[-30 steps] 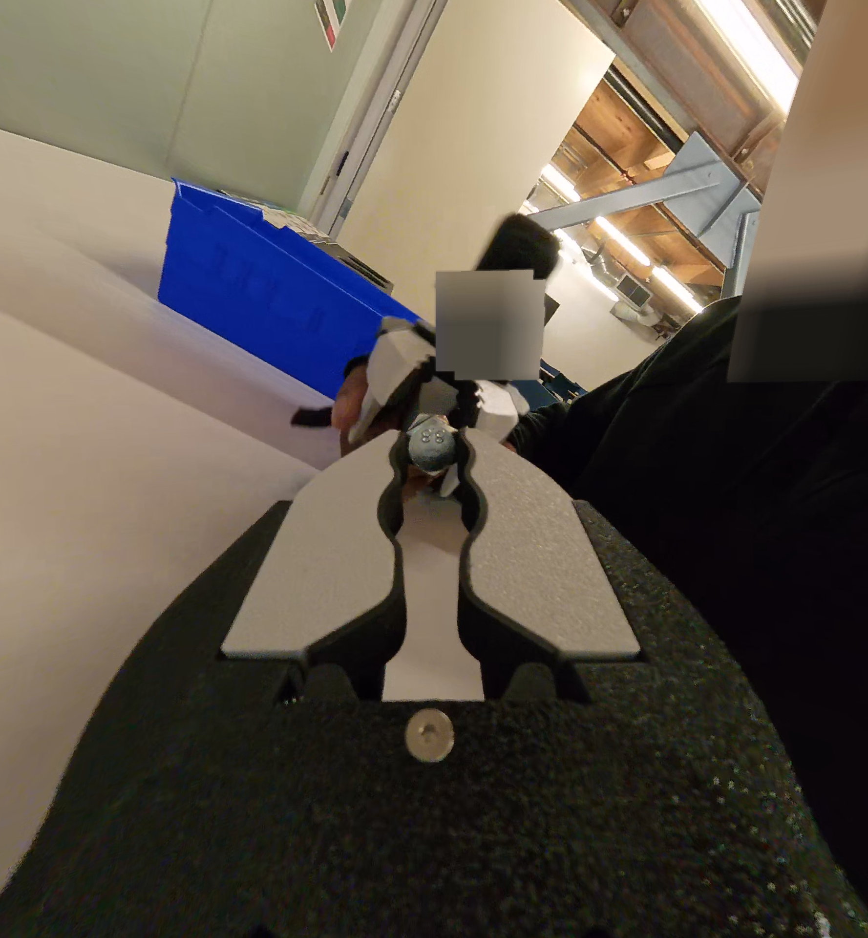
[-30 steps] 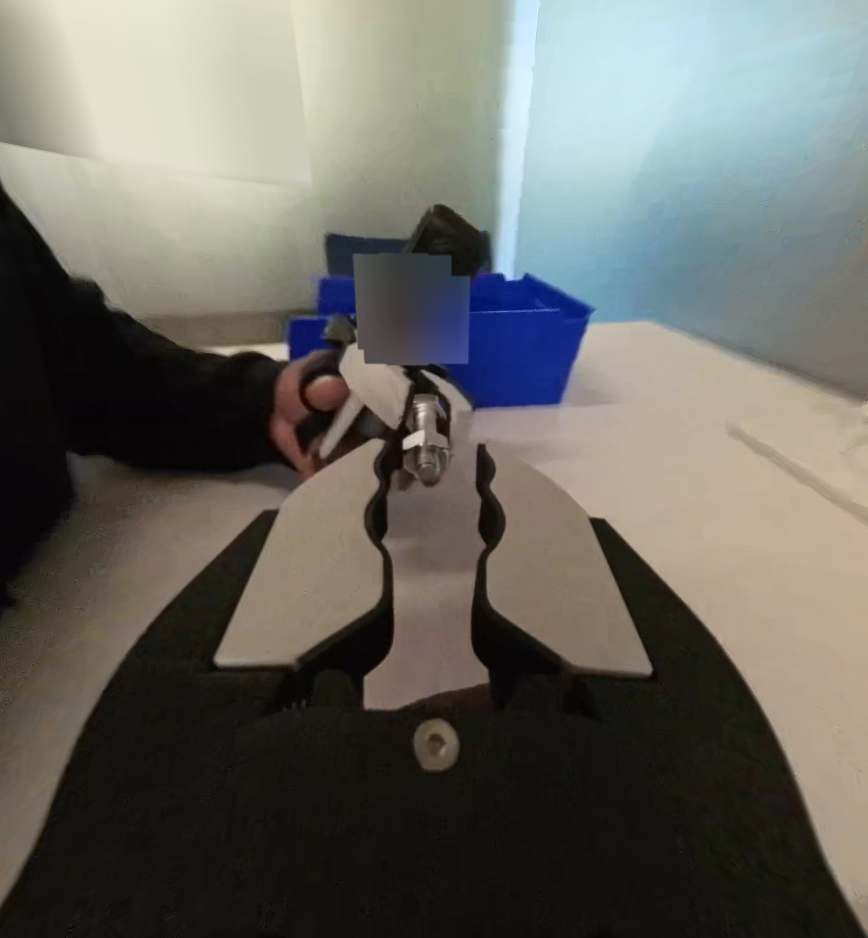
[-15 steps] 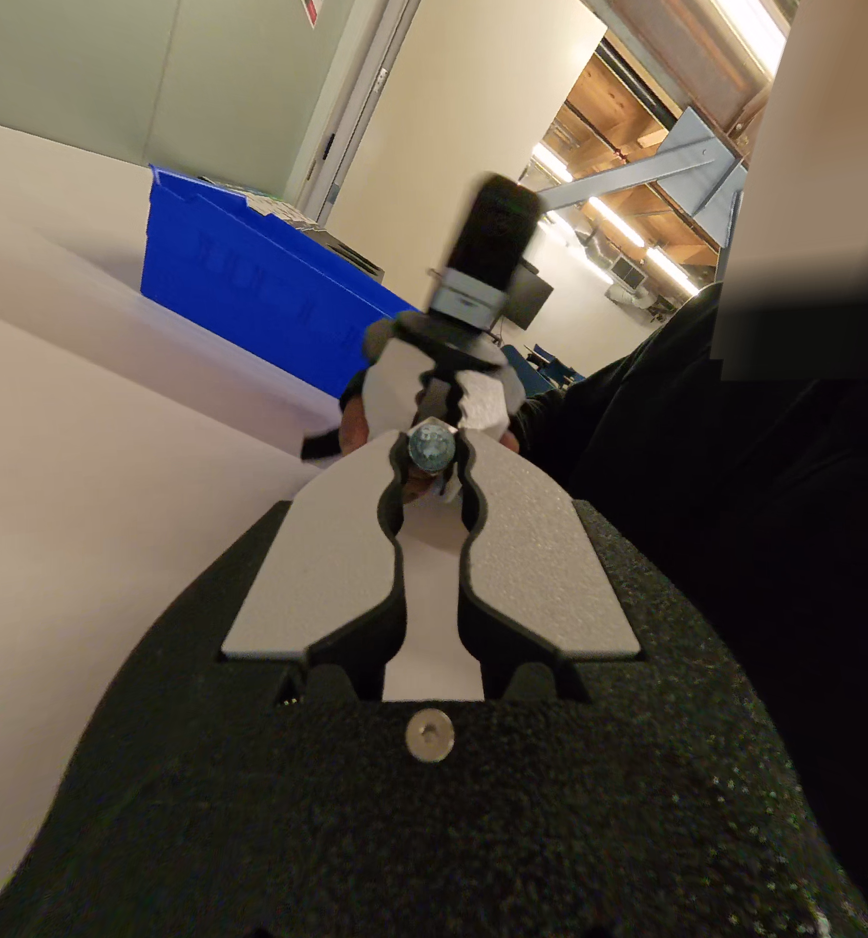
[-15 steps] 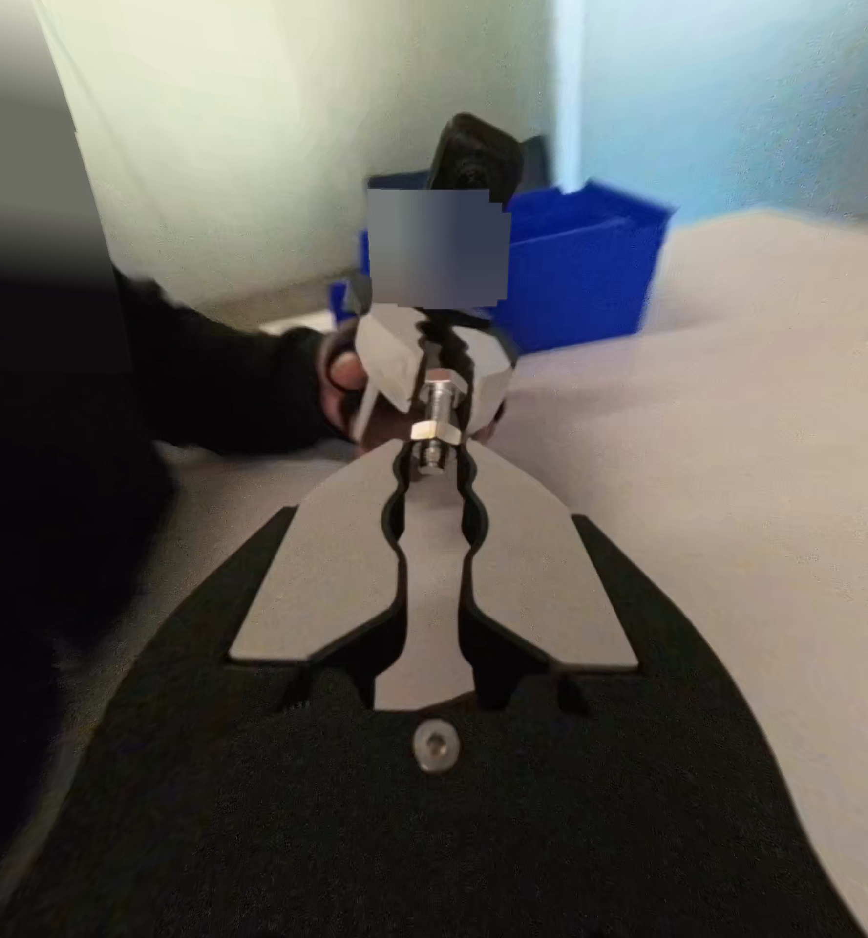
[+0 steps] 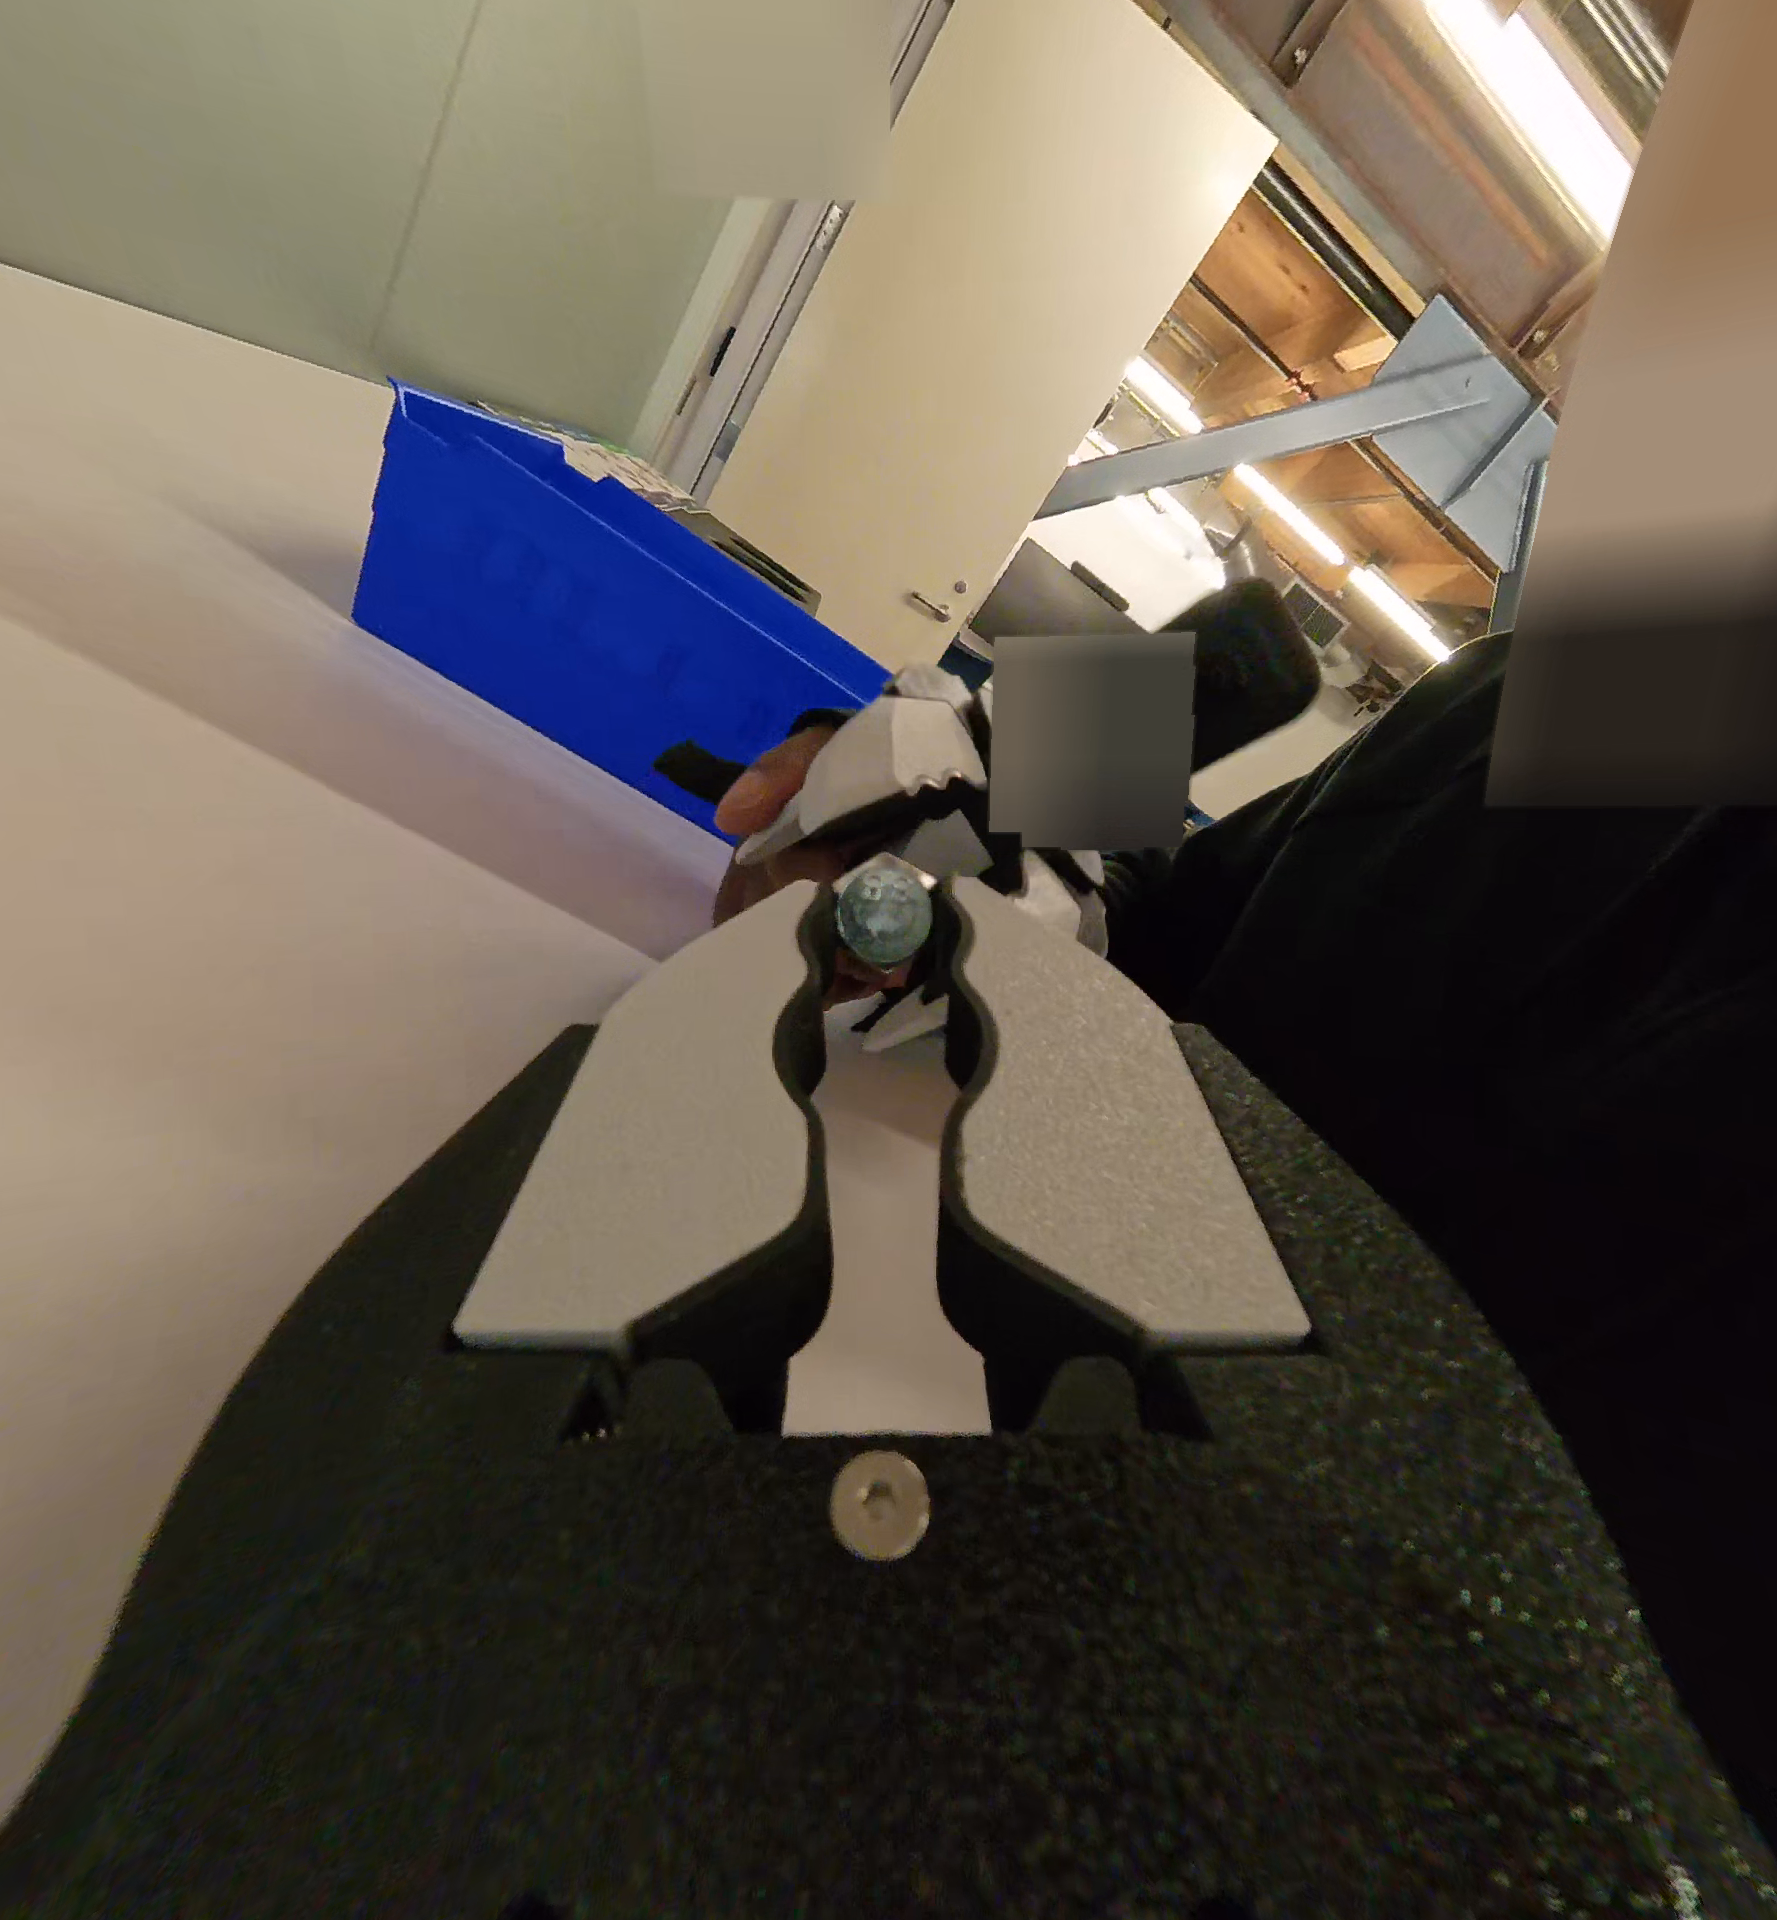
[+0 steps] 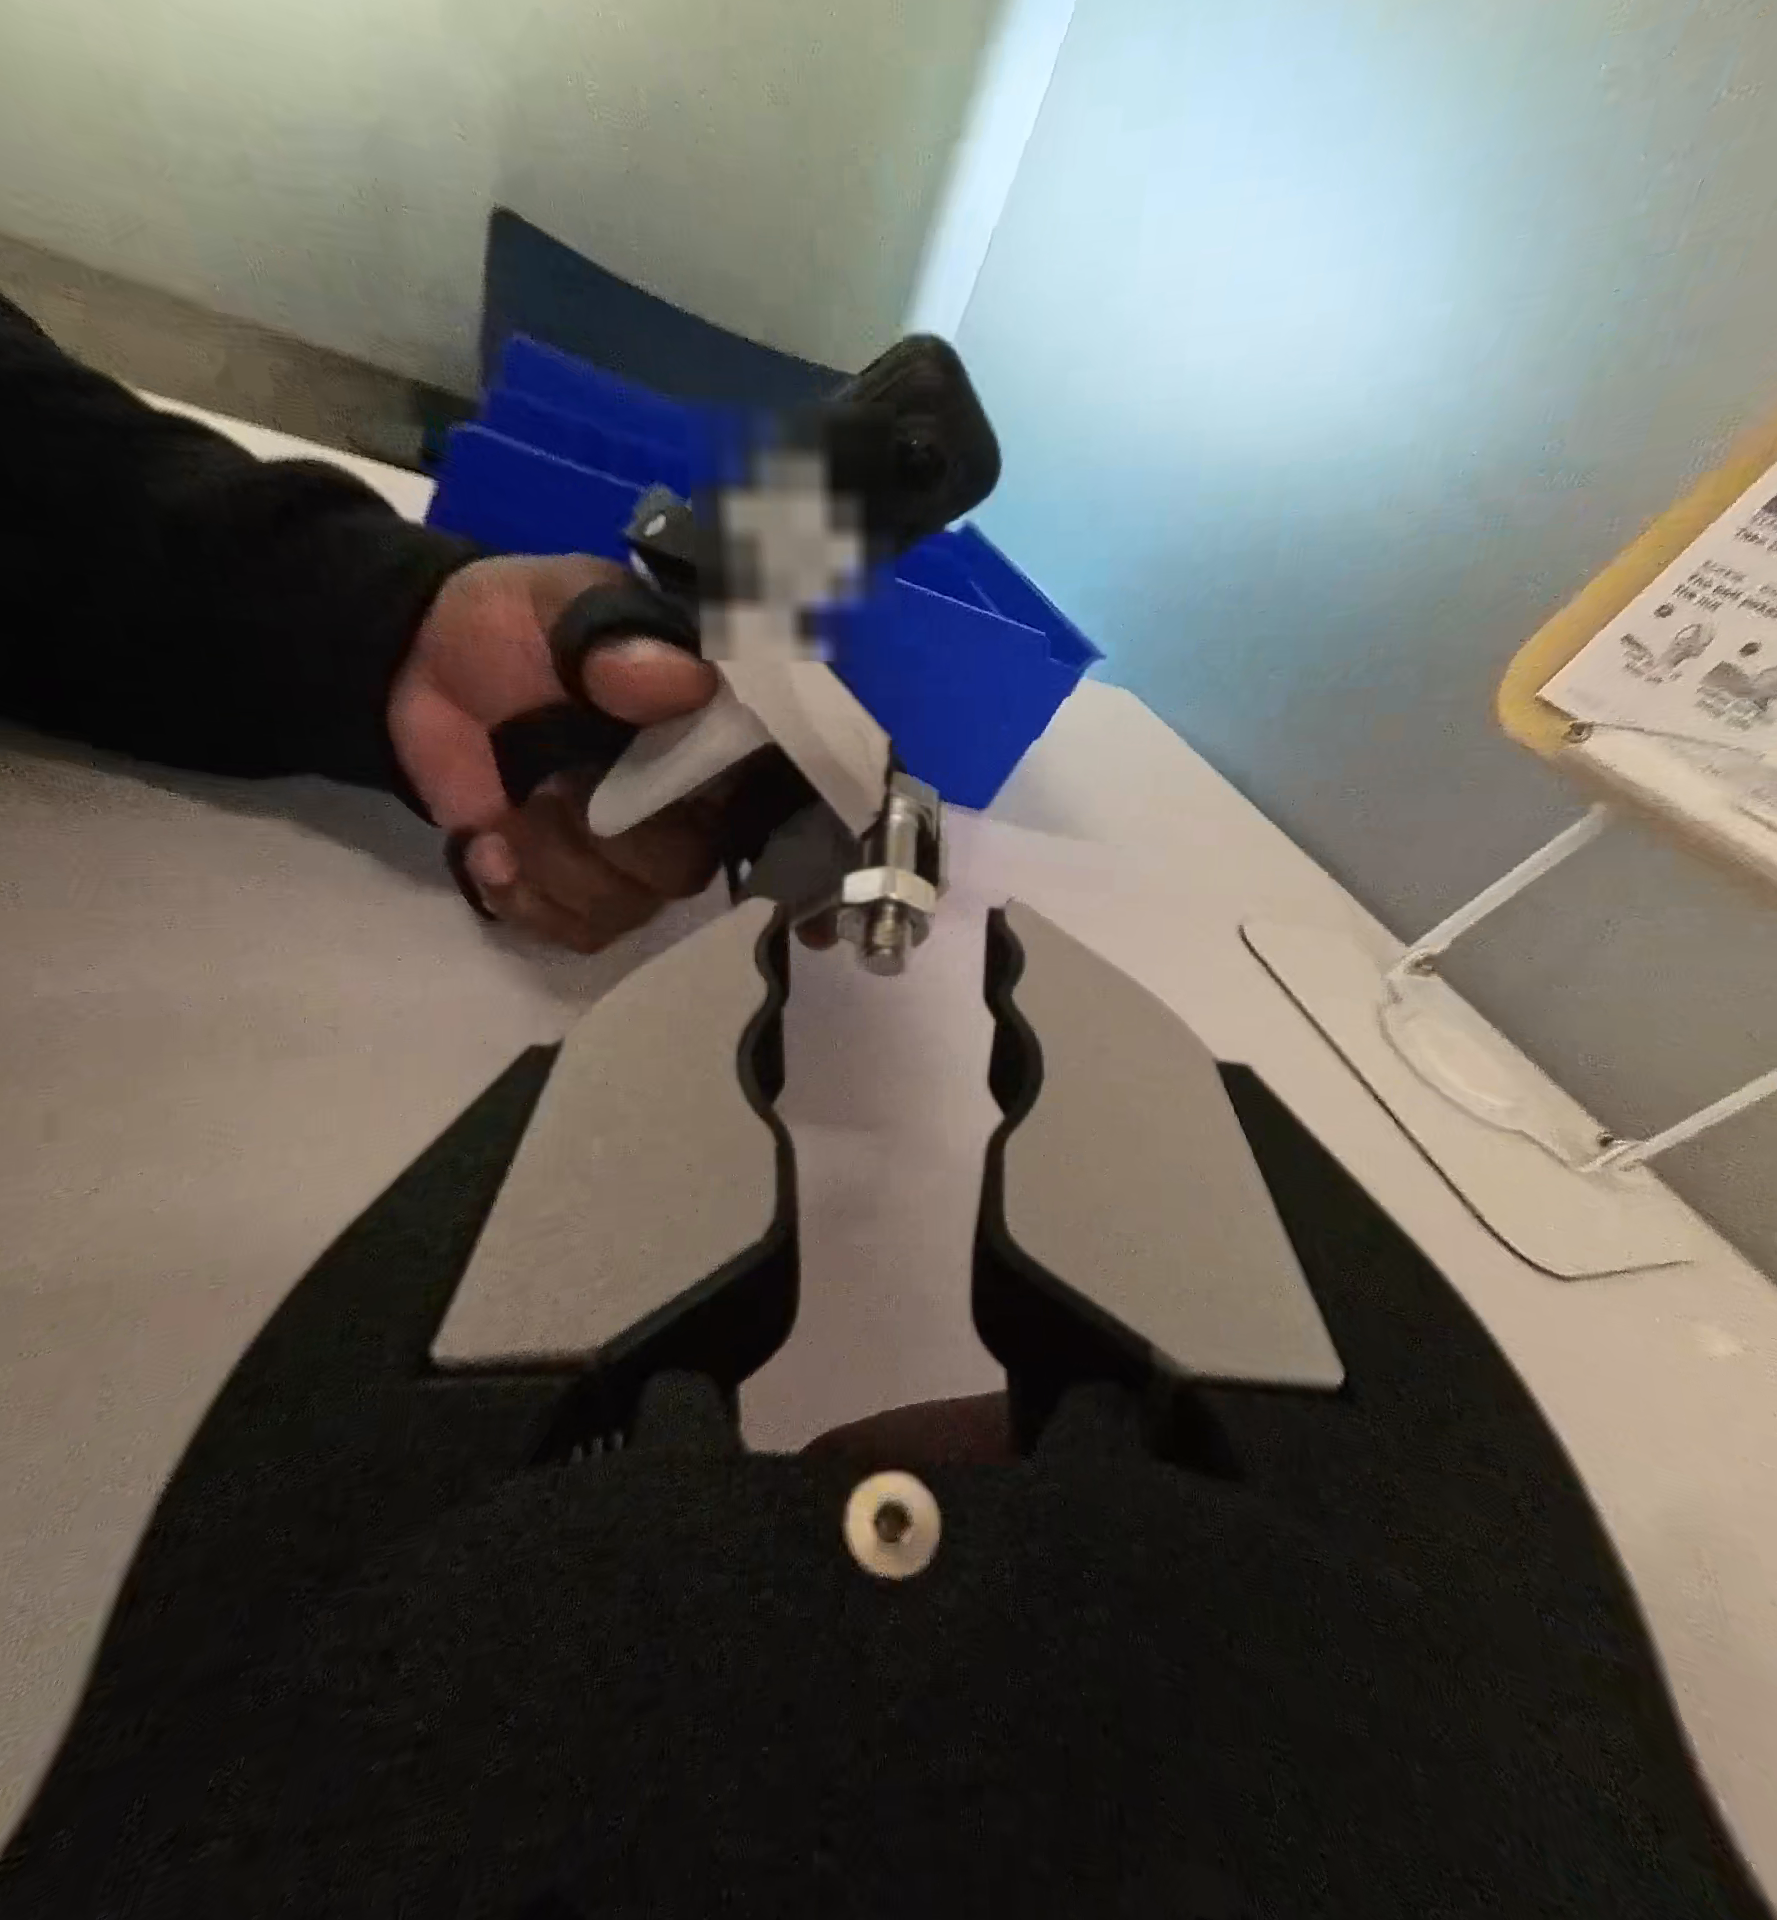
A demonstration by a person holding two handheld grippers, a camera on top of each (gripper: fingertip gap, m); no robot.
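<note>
Bolt (image 5: 882,918) clamped in left gripper (image 5: 884,940); right gripper (image 6: 889,925) gapes around its nut (image 6: 889,886).

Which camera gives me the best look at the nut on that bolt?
The right wrist view: the nut shows side-on, threaded on the bolt that the left gripper clamps, just ahead of the open right gripper. The left wrist view shows only the bolt's head end-on, hiding the nut.
</note>
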